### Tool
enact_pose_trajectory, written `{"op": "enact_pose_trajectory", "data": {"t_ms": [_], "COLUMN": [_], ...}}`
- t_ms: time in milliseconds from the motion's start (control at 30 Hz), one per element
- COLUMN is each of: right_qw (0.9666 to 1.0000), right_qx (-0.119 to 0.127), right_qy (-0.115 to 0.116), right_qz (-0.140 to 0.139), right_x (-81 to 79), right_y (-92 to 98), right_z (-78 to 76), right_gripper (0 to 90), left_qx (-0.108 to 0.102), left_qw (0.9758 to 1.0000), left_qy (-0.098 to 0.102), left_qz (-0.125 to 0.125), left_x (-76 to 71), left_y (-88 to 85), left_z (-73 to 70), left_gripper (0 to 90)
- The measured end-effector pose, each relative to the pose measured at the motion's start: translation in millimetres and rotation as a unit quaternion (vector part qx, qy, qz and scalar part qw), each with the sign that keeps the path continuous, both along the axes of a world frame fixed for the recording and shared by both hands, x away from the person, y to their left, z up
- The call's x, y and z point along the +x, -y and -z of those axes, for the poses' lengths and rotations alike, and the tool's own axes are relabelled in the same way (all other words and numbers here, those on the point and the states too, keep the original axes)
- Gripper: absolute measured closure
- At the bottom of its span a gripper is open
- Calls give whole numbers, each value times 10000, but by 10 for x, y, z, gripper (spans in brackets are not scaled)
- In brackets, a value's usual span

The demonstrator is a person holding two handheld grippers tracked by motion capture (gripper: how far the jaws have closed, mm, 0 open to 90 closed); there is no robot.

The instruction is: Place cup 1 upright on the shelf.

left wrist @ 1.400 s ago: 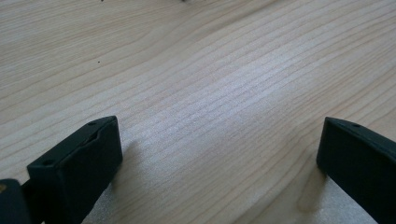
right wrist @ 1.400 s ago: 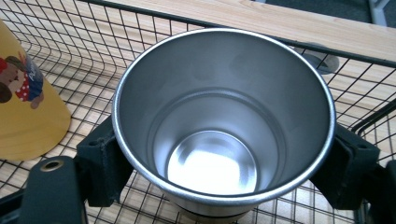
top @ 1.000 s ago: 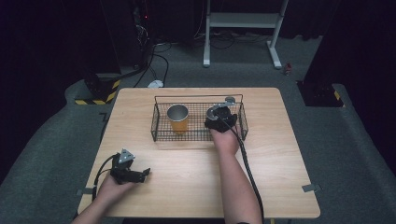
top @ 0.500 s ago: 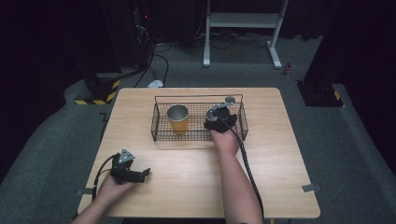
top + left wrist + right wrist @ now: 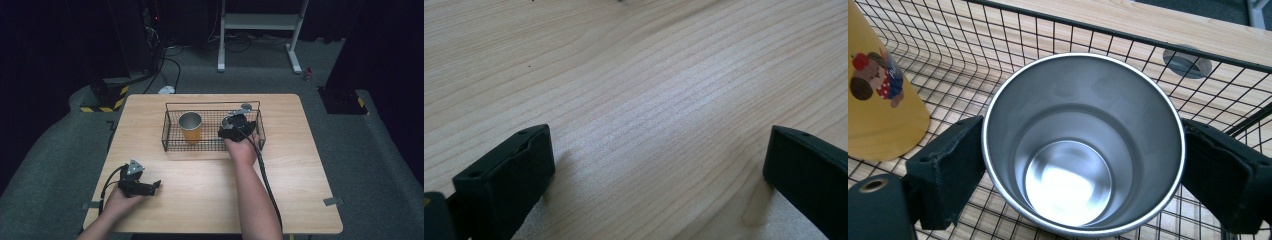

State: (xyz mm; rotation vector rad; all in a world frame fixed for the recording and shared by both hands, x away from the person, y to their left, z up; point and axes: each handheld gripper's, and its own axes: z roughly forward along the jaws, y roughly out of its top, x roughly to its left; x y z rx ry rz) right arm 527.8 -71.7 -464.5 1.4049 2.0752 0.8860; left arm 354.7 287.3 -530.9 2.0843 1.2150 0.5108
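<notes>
Steel cup (image 5: pixel 1083 145) gripped between fingers (image 5: pixel 948 170).

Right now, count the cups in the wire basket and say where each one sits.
2. A yellow cup stands upright in the wire basket's left half. A steel cup sits in the right half, between the jaws of the right hand-held gripper. None seem hidden.

A light wooden desk (image 5: pixel 300 165) is seen, with a black wire basket (image 5: pixel 172 142) set toward its far edge.
</notes>
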Motion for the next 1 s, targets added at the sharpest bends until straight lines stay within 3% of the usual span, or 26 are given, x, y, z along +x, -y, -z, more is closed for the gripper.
{"op": "enact_pose_trajectory", "data": {"t_ms": [367,1000], "right_qw": [9996,9979], "right_qx": [198,314], "right_qy": [219,546], "right_qz": [39,-142], "right_x": [-67,-288], "right_y": [49,91], "right_z": [-142,-374], "right_gripper": [91,92], "left_qx": [-5,2], "left_qw": [10000,10000], "left_qy": [-4,5], "left_qz": [-13,-12], "left_x": [-1,0], "left_y": [3,3], "left_z": [0,1], "left_gripper": [4,4]}}
